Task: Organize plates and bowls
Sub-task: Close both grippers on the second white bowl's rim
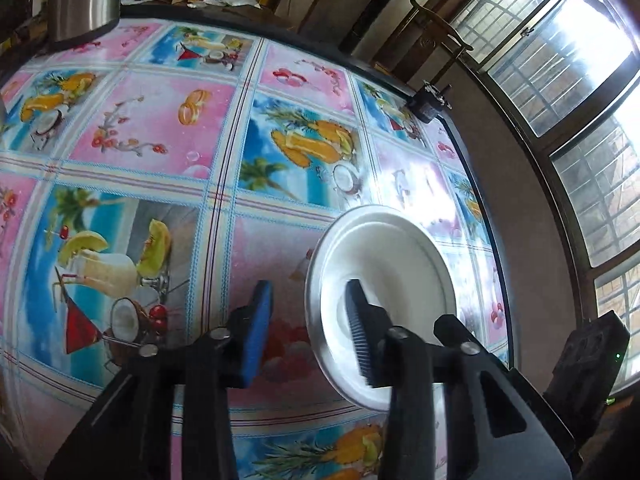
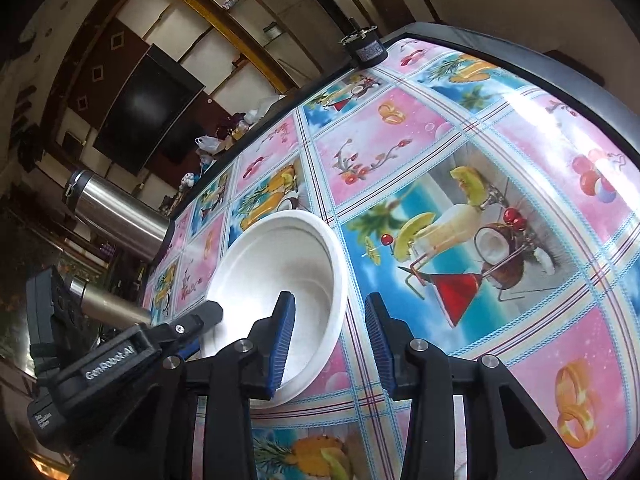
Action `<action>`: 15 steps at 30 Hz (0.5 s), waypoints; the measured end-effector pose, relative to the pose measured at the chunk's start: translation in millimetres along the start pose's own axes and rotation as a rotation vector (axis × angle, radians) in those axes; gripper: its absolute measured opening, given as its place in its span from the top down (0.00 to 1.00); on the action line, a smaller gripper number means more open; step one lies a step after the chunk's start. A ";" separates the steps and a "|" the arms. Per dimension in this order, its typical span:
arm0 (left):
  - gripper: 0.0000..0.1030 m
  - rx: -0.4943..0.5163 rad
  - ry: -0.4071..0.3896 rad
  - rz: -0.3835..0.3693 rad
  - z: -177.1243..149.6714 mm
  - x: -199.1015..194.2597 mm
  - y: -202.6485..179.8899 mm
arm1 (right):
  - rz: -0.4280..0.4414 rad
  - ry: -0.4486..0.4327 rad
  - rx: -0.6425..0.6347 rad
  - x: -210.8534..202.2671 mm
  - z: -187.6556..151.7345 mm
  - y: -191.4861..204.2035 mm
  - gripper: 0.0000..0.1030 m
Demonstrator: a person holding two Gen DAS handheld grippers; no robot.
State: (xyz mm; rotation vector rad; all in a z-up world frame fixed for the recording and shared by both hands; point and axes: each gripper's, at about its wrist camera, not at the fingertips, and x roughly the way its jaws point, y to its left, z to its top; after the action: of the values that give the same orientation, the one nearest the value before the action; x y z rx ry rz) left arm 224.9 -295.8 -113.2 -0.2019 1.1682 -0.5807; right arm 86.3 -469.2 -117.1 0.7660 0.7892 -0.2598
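Bowl: white bowl (image 2: pixel 280 280) resting on the tabletop (image 2: pixel 500 168), near the edge closest to both tools.
Left tool (image 1: pixel 310 328): spread wide, astride the rim, gripping nothing.
Right tool (image 2: pixel 330 344): likewise spread, astride the opposite rim.
Advice: seat the pads deeper before pinching; one grip probably suffices.

One white bowl (image 2: pixel 280 280) is sitting on the tabletop (image 2: pixel 500 152), which is wearing a fruit-print cloth. Two steel flasks are standing at its far left edge: one large (image 2: pixel 116 216), one slimmer (image 2: pixel 108 306). One small black cylindrical object (image 2: pixel 366 50) is resting at the far corner. Two tools are showing, left (image 1: pixel 310 326) and right (image 2: pixel 330 346).
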 end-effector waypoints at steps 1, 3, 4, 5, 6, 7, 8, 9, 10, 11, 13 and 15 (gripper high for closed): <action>0.78 0.004 0.006 -0.001 -0.7 3.0 0.7 | -0.003 0.001 0.004 1.3 -0.5 -0.6 0.63; 0.88 0.011 0.008 -0.002 -1.7 7.1 1.7 | -0.002 0.005 0.011 3.3 -0.9 -2.1 0.74; 0.88 0.011 0.004 -0.007 -1.5 7.4 2.1 | 0.000 0.007 0.013 3.8 -0.9 -2.4 0.81; 0.90 0.015 0.000 -0.013 -1.3 6.9 1.4 | 0.005 0.009 0.013 4.4 -1.1 -2.2 0.84; 0.92 0.027 -0.005 -0.014 -1.5 6.0 -0.6 | 0.003 0.008 0.014 4.5 -1.3 -2.2 0.86; 0.93 0.037 -0.009 -0.015 -2.2 4.9 -2.7 | 0.002 0.004 0.016 4.5 -1.7 -2.2 0.89; 0.93 0.052 -0.012 -0.006 -2.9 4.4 -5.5 | 0.002 0.002 0.016 4.2 -1.8 -2.0 0.89; 0.93 0.061 -0.012 -0.004 -3.5 4.6 -7.2 | -0.006 -0.001 0.015 3.6 -1.8 -1.8 0.90; 0.93 0.064 -0.008 -0.006 -3.6 5.4 -7.6 | -0.010 -0.003 0.015 3.3 -1.6 -2.0 0.90; 0.93 0.062 -0.003 -0.009 -3.8 6.4 -7.1 | -0.009 -0.005 0.018 2.5 -1.3 -2.7 0.90; 0.93 0.055 0.003 -0.004 -4.6 7.3 -5.9 | 0.005 -0.003 0.029 0.3 -1.0 -3.7 0.91; 0.93 0.048 0.013 -0.001 -5.6 6.8 -4.9 | 0.015 0.001 0.035 -2.4 -1.2 -3.5 0.91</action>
State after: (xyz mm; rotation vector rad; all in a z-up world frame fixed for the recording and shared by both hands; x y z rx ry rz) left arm 220.0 -302.6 -118.7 -0.1575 1.1659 -0.6111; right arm 82.4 -470.9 -117.7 0.8046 0.7816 -0.2600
